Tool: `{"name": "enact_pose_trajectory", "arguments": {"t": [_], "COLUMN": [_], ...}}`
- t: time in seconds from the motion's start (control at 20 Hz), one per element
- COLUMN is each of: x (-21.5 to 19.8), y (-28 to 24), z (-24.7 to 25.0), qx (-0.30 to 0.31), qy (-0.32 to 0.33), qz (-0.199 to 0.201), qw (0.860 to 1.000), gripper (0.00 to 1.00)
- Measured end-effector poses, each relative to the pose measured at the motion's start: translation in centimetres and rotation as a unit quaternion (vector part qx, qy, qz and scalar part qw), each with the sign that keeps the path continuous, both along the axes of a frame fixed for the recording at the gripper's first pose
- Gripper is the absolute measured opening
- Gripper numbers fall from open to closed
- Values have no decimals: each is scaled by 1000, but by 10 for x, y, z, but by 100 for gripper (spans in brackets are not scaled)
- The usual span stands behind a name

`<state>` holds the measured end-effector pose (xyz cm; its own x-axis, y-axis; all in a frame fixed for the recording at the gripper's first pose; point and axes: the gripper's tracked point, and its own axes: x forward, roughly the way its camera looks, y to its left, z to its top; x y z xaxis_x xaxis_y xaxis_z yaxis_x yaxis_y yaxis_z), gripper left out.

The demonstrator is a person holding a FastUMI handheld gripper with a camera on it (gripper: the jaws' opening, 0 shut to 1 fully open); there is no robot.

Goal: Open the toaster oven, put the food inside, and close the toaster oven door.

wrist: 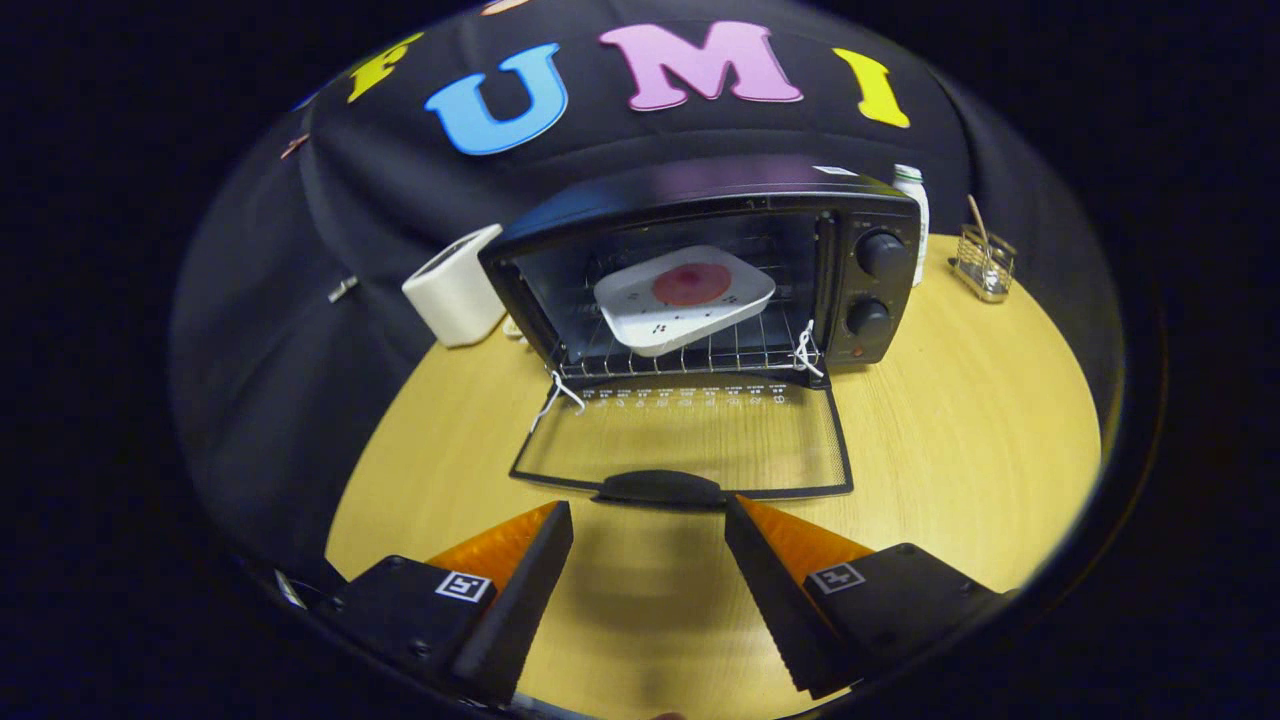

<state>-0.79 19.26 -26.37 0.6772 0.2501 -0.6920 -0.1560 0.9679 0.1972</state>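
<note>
I see the toaster oven (700, 270) with its door (690, 440) dropped flat on the wooden table (960, 420). The food, a red round on a white plate (685, 298), sits tilted on the wire rack (690, 355) inside. My gripper (648, 525) hangs with jaws spread and nothing in them, fingertips just short of the door handle (662, 487). A white box (457, 285) stands beside the oven on one side, a white bottle (912, 215) and a wire holder (985, 262) on the other.
</note>
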Motion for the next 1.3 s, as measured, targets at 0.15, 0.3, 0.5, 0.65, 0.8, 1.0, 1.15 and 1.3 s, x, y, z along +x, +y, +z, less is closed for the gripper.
{"name": "enact_pose_trajectory", "arguments": {"t": [0.15,0.3,0.5,0.65,0.8,1.0,1.15,1.3], "x": [-8,-10,-5,-5,0,13,23,27], "y": [-3,-12,-16,-14,-14,-17,-20,-23], "z": [-20,-41,-66,-78,-84,-84,-83,-84], "qx": [-44,-82,-99,-107,-105,-100,-94,-84], "qy": [12,22,47,62,71,74,74,84], "qz": [8,5,-7,-8,-19,-45,-62,-80], "qw": [999,996,994,992,992,991,991,990], "gripper": [99,99,99,99,99,100,100,100]}}
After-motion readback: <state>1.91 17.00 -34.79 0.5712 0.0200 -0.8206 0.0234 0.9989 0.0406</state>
